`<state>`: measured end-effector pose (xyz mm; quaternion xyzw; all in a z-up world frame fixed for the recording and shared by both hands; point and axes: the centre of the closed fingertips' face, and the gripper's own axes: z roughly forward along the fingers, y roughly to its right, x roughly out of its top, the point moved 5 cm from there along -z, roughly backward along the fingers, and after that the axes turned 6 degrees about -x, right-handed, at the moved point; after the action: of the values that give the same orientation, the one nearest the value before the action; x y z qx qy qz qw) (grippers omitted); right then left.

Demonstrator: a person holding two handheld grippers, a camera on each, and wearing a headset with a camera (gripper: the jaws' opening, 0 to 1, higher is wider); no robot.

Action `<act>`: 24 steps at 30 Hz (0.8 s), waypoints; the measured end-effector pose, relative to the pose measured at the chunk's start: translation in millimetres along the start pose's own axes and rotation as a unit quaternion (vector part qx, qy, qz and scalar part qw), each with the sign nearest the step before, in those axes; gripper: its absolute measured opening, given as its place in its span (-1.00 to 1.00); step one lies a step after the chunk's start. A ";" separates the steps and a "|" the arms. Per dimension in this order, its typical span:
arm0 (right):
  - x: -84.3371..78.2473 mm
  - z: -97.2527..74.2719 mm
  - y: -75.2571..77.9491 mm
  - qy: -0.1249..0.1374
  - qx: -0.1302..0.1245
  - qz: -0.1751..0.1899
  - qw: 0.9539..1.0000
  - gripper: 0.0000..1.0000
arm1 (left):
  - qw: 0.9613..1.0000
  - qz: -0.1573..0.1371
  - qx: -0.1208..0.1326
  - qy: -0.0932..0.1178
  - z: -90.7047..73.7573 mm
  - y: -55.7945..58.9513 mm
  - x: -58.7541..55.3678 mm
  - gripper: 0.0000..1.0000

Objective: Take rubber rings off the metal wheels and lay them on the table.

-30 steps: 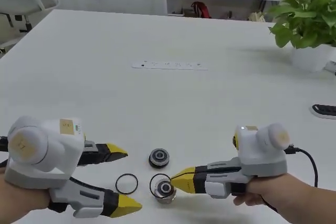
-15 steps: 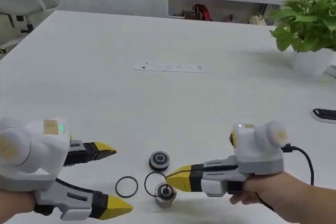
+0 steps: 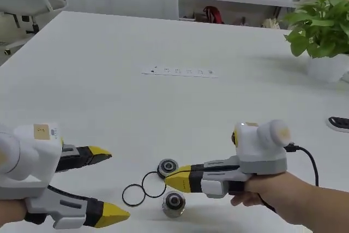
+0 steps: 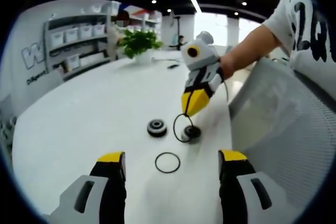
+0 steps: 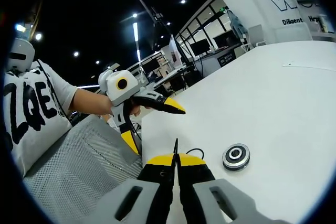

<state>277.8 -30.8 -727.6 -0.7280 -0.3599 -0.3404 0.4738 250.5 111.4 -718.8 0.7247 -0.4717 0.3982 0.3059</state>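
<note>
The right gripper (image 3: 169, 178) is pinching its fingers shut on a thin black rubber ring (image 3: 143, 184), which is drooping from the tips low over the counter (image 3: 163, 107), between the bare metal wheel (image 3: 173, 202) and the ringed wheel (image 3: 167, 167). A loose ring (image 3: 123, 195) is lying just beside. The left gripper (image 3: 112, 184) is hovering with fingers spread wide. The ring is looking light, limp and stretchy, so a firm pinch anywhere on its band is probably sufficing.

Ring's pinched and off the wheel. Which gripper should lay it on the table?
Right. The right gripper is shut on the rubber ring, which hangs just above the table beside the bare wheel, so it likely need only lower and release. The left gripper is open, holding nothing.
</note>
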 end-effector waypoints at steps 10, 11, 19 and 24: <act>5.0 10.5 -2.2 -0.005 0.008 -0.005 1.000 -1.00 | 1.000 0.001 0.009 0.001 -4.5 -3.5 -0.6 0.48; 5.9 11.8 -2.4 -0.005 0.008 -0.006 1.000 -1.00 | 1.000 0.001 0.010 0.001 -4.8 -3.7 -0.6 0.48; 4.0 20.0 -3.1 -0.013 0.009 -0.004 1.000 -1.00 | 1.000 -0.001 0.016 0.001 -8.2 -5.0 -3.1 0.49; 1.7 24.5 -3.8 -0.019 0.009 -0.001 1.000 -1.00 | 1.000 -0.004 0.019 0.000 -9.7 -5.7 -6.3 0.49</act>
<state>279.2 -6.4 -732.3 -0.7297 -0.3728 -0.3240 0.4728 251.5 124.3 -719.8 0.7321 -0.4614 0.4058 0.2939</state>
